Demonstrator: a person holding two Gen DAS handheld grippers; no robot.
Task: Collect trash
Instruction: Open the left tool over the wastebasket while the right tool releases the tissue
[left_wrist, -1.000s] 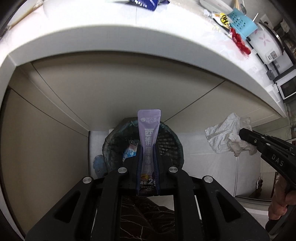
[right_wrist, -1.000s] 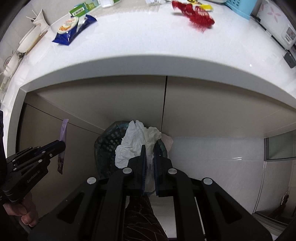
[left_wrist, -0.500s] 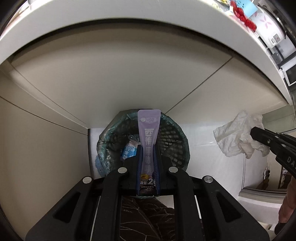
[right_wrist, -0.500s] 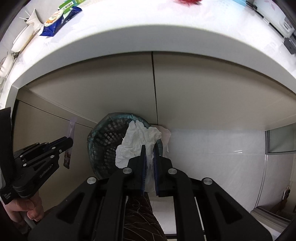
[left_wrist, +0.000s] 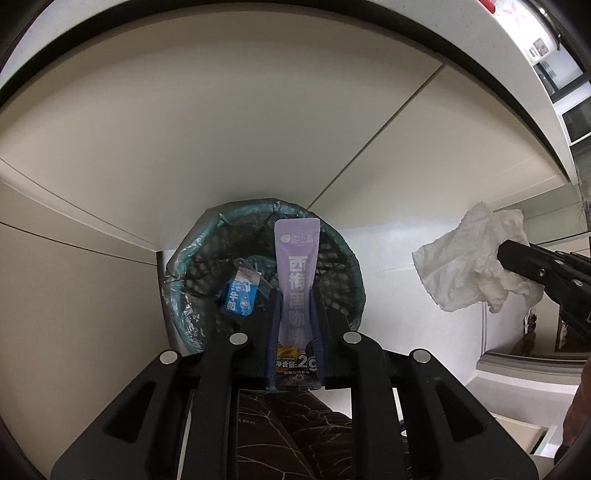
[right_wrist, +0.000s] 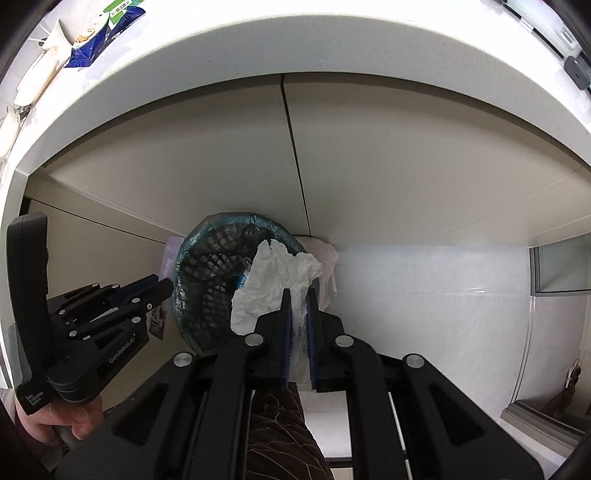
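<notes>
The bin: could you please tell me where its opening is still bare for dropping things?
The bin shows bare mesh along its left and far walls. A blue wrapper lies low inside. The purple sachet and crumpled tissue crowd the near-right rim.

My left tool (left_wrist: 295, 295) is clamped tight, fingers (left_wrist: 274, 325) nearly parallel, pointing forward and down. My right tool (right_wrist: 297, 295) is pinched closed too, held just to its right, level with it. A bare hand (right_wrist: 55, 424) grips the left handle.
</notes>
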